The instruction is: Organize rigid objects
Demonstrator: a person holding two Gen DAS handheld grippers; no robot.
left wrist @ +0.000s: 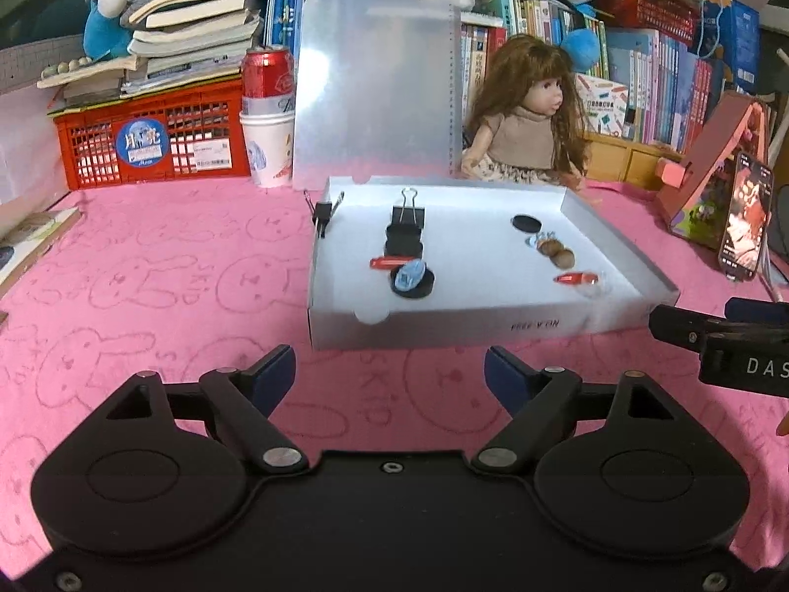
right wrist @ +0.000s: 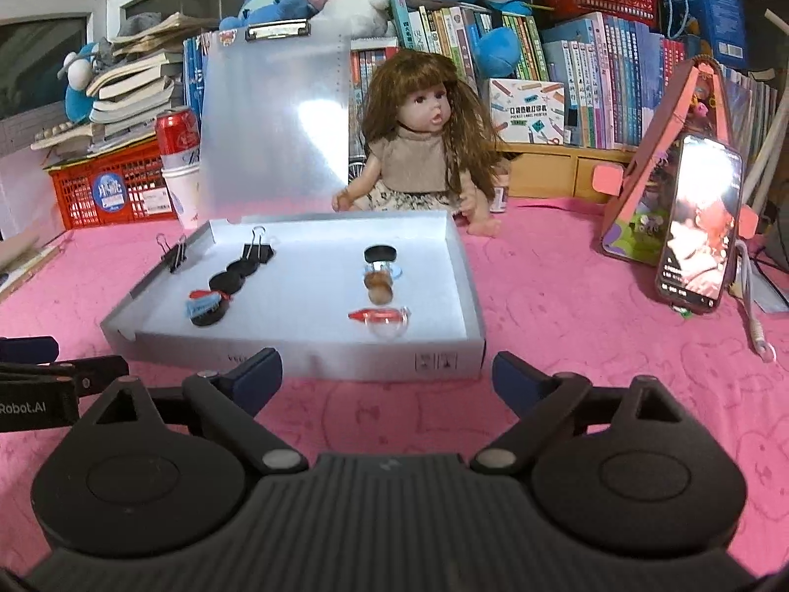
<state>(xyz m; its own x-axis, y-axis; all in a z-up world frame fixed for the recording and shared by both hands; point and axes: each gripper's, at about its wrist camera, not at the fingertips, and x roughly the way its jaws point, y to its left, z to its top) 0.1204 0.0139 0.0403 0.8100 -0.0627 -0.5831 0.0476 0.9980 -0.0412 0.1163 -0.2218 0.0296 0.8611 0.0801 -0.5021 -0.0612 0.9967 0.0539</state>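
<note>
Black jaws with blue pads stand apart and empty on both tools: the left gripper [left wrist: 389, 370] and the right gripper [right wrist: 387, 375] hover low over the pink tabletop [left wrist: 148, 296], short of the near wall of a shallow white tray [right wrist: 296, 360] that sits just beyond them. Neither tool touches anything.

Inside the tray the small rigid pieces already lie in two rough lines running away from the cameras, which suggests the sorting is well advanced, if not finished. On the left line, nearest first: a black disc [left wrist: 413, 282] carrying a bluish piece, a small red piece [left wrist: 389, 262] just behind it, more black discs, then a black binder clip [left wrist: 408, 215] standing with its wire handles up. On the right line: a clear round piece [right wrist: 389, 328] touching a second red piece [right wrist: 376, 314], a pair of brown corks [left wrist: 556, 252], a glassy item too small to identify, and a lone black disc [left wrist: 526, 223] at the far end.

One piece appears left over: a second binder clip [right wrist: 173, 257] clamped on the tray's left rim, apart from both lines and well ahead and left of either set of jaws. Beyond the tray, a translucent clipboard [left wrist: 377, 84] leans upright beside a seated doll [right wrist: 424, 148].
</note>
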